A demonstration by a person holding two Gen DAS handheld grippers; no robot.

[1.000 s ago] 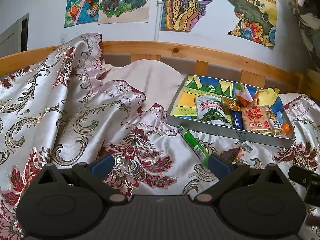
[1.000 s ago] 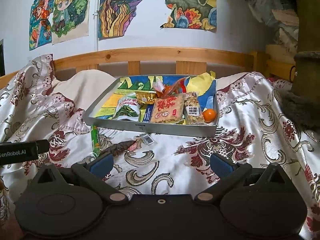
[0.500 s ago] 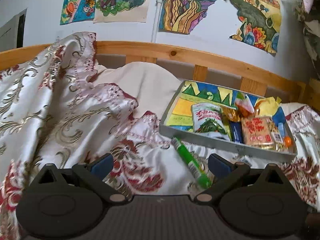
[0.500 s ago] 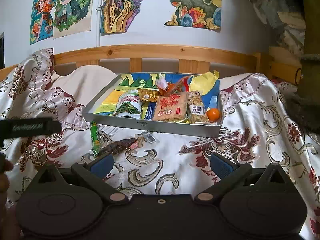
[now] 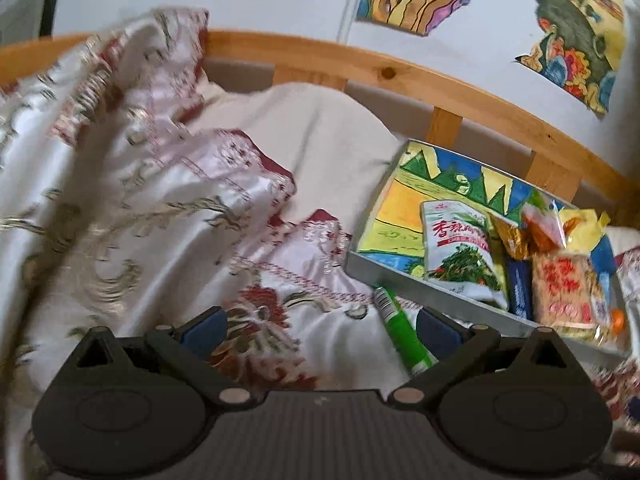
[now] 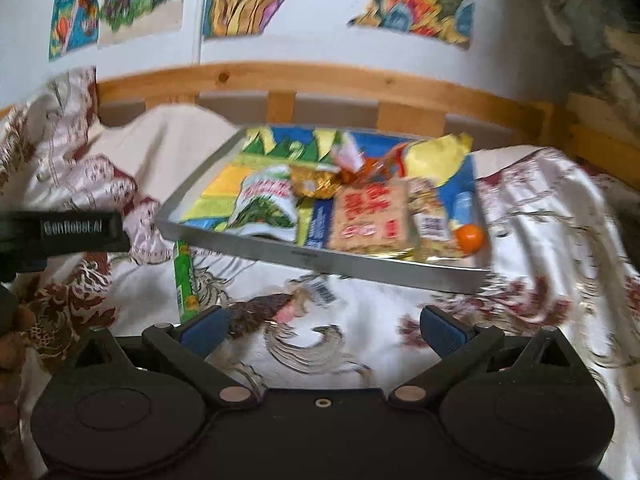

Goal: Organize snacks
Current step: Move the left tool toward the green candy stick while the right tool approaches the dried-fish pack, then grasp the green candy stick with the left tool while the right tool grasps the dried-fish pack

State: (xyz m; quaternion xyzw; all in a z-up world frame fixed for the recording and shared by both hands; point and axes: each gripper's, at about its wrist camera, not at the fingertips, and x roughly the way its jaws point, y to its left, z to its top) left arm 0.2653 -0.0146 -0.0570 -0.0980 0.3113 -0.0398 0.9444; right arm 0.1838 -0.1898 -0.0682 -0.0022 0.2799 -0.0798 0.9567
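Observation:
A grey metal tray (image 6: 320,262) (image 5: 404,280) with a colourful lining rests on the patterned bedspread and holds several snack packs and a small orange (image 6: 470,237). In front of its left corner lies a green snack stick (image 6: 185,280) (image 5: 402,332). A dark brown wrapped snack (image 6: 262,307) lies beside it. My left gripper (image 5: 318,330) is open over the bedspread, its right finger close to the green stick. My right gripper (image 6: 322,330) is open, its left finger next to the dark snack. Nothing sits between either pair of fingers.
A wooden bed rail (image 6: 320,80) runs behind the tray, under a wall with drawings. Bunched bedspread folds (image 5: 120,184) rise at the left. The left gripper's body (image 6: 64,232) shows in the right wrist view, with part of a hand (image 6: 8,352) below it.
Both grippers have moved forward and lower toward the snacks in front of the tray. The left one has swung so the green stick now lies by its right finger. Both stay open.

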